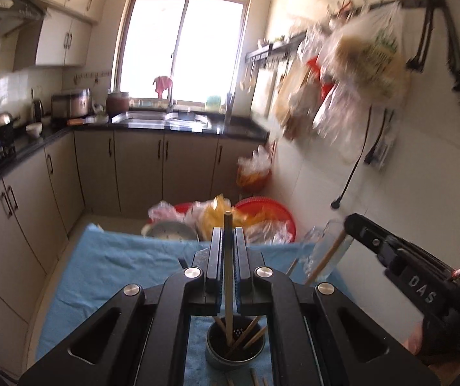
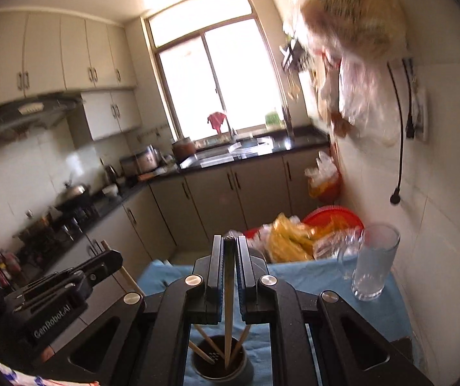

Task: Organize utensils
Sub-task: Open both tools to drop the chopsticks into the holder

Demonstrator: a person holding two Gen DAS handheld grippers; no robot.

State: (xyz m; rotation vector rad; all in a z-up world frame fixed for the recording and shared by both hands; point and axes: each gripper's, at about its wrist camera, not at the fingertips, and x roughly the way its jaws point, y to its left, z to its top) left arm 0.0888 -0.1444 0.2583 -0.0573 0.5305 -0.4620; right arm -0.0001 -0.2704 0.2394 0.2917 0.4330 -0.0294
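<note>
My left gripper (image 1: 228, 251) is shut on a wooden chopstick (image 1: 228, 276) that stands upright, its lower end inside a dark round utensil holder (image 1: 234, 349) with several other chopsticks. My right gripper (image 2: 229, 257) is shut on another chopstick (image 2: 229, 302), its lower end in the same holder (image 2: 220, 362). The right gripper shows at the right of the left wrist view (image 1: 390, 251). The left gripper shows at the left of the right wrist view (image 2: 69, 286). Loose chopsticks (image 1: 255, 378) lie on the blue cloth (image 1: 117, 267) beside the holder.
A glass mug (image 2: 373, 263) stands on the blue cloth (image 2: 310, 276) near the right wall. Beyond the table lie plastic bags (image 1: 217, 215) and a red basin (image 1: 265, 209). Bags (image 1: 358, 64) hang from a wall rack. Counters and a sink (image 1: 165, 119) line the far side.
</note>
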